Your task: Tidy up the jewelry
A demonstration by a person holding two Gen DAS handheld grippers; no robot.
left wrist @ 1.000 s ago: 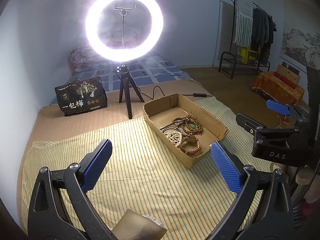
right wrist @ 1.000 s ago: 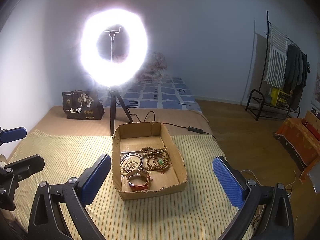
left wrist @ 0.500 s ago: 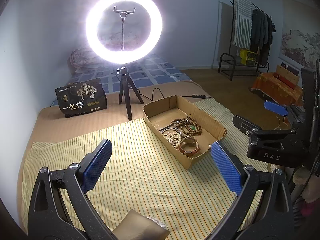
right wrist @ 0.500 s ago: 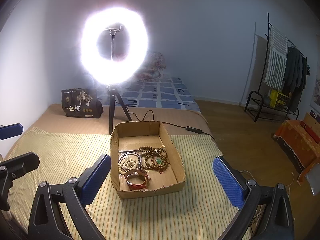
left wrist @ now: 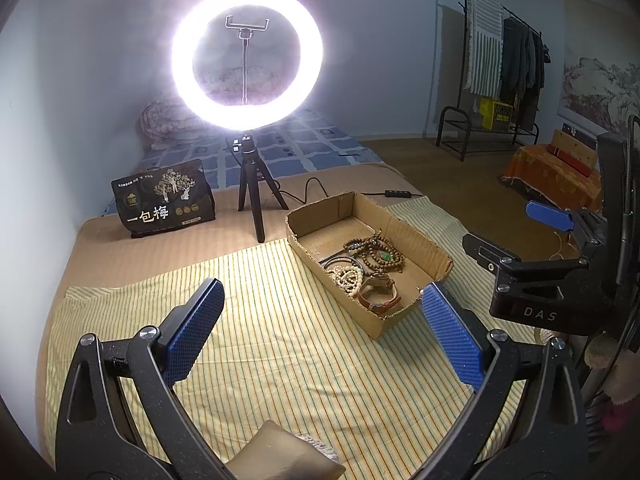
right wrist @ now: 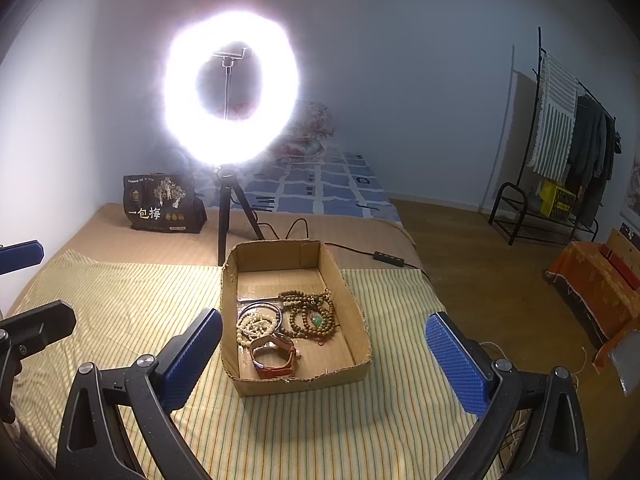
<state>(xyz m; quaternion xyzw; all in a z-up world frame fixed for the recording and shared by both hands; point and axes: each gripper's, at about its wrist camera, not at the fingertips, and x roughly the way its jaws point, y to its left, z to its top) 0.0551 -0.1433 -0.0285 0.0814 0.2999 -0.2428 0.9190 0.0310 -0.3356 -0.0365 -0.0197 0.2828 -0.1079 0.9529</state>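
Observation:
A shallow cardboard box (left wrist: 404, 236) (right wrist: 344, 280) stands on the striped yellow cloth (left wrist: 280, 336). It holds brown bead strings with a green pendant (right wrist: 310, 314), a pale bead bracelet (right wrist: 256, 326), dark bangles and a brown-strap watch (right wrist: 274, 356) (left wrist: 378, 294). My left gripper (left wrist: 320, 332) is open and empty, held above the cloth left of the box. My right gripper (right wrist: 324, 360) is open and empty, just in front of the box; it also shows at the right of the left wrist view (left wrist: 520, 240).
A lit ring light on a small tripod (left wrist: 252, 204) stands behind the box, its cable (left wrist: 396, 193) trailing right. A black printed bag (left wrist: 164, 200) sits back left. A small tan cushion (left wrist: 280, 456) lies at the near edge. A clothes rack (right wrist: 560, 168) stands far right.
Both grippers have drifted slightly; the box sits a little lower and nearer in both views. Both stay open and empty. The jewelry has not moved.

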